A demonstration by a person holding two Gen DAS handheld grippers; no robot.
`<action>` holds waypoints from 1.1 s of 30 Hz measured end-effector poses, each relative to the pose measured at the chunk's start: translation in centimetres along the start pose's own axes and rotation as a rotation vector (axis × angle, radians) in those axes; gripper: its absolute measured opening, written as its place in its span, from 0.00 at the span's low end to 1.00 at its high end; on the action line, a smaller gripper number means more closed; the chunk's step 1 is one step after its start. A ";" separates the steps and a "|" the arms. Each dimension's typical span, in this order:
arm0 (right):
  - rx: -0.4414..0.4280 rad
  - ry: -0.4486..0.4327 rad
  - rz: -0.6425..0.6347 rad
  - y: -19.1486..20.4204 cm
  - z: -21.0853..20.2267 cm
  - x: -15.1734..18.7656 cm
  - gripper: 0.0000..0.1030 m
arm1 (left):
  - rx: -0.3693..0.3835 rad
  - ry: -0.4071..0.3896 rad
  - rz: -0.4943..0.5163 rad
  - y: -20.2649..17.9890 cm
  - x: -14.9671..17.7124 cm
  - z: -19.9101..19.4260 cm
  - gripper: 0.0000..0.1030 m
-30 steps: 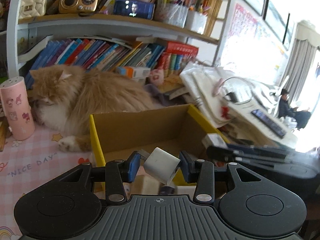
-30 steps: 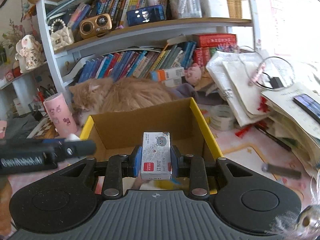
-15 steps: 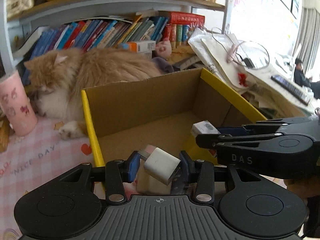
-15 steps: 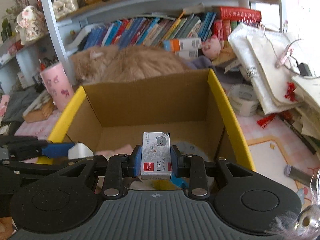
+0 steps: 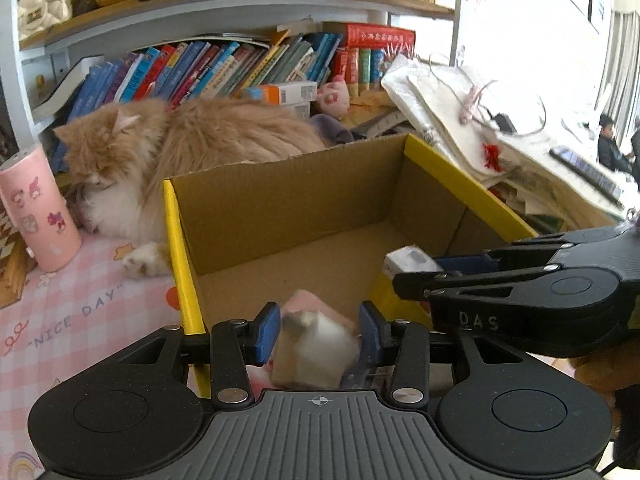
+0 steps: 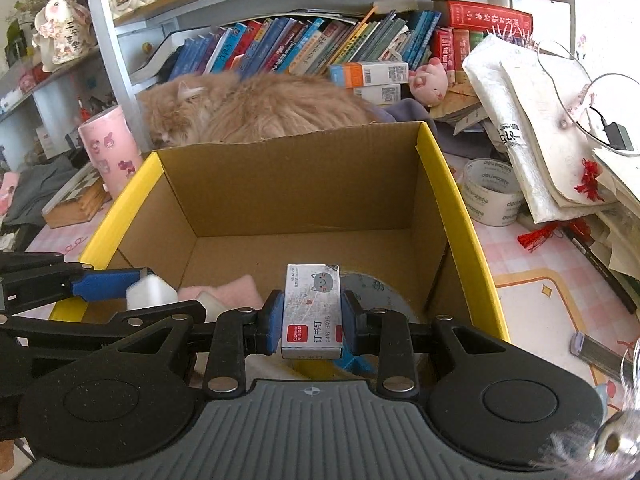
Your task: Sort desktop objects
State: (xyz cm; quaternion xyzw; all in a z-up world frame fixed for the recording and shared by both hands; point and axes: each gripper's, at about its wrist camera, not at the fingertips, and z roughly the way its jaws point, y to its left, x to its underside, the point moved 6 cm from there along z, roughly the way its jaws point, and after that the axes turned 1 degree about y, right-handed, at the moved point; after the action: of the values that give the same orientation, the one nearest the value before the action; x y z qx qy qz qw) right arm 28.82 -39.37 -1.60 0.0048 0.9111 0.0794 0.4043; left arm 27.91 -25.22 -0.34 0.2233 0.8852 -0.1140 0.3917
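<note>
An open cardboard box with yellow rims (image 5: pixel 464 184) (image 6: pixel 460 216) stands in front of me. My left gripper (image 5: pixel 318 334) is over the box's near edge, its jaws apart, and a blurred white charger plug (image 5: pixel 316 348) is dropping from between them; it also shows in the right wrist view (image 6: pixel 150 294). My right gripper (image 6: pixel 312 322) is shut on a small staple box (image 6: pixel 312 312) with a grey cat face, held above the box's inside. The staple box also shows in the left wrist view (image 5: pixel 408 260). A pink cloth (image 6: pixel 224 290) and a grey disc (image 6: pixel 372 292) lie in the box.
An orange cat (image 6: pixel 256 108) lies right behind the box. A pink tube (image 5: pixel 38 212) stands at the left. A tape roll (image 6: pixel 490 192), papers and bags (image 6: pixel 536 132) crowd the right. Bookshelves (image 5: pixel 240 68) rise behind.
Both grippers moved forward over the box. My left gripper has opened and the white plug is slipping down out of it. The right still holds the staple box.
</note>
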 end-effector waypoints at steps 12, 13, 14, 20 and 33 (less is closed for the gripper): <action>-0.041 -0.090 -0.043 1.4 -2.2 -1.1 0.38 | -0.067 -0.126 -0.071 1.2 -0.5 -4.0 0.62; -0.043 -0.095 -0.047 1.6 -2.4 -1.1 0.39 | -0.072 -0.132 -0.077 1.3 -0.5 -4.4 0.63; -0.046 -0.102 -0.049 1.8 -2.6 -1.0 0.40 | -0.077 -0.137 -0.084 1.4 -0.4 -4.6 0.64; -0.055 -0.121 -0.074 3.0 -3.7 -0.5 0.41 | -0.113 -0.171 -0.130 2.3 0.4 -6.6 0.66; -0.009 -0.171 -0.067 5.7 -6.8 1.3 0.42 | -0.149 -0.187 -0.186 5.2 3.8 -11.0 0.67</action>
State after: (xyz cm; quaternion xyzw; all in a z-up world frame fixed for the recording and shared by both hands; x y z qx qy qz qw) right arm 22.60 -34.63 2.75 -0.0206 0.8725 0.0693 0.4832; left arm 21.11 -15.34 4.02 0.0992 0.8678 -0.1043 0.4757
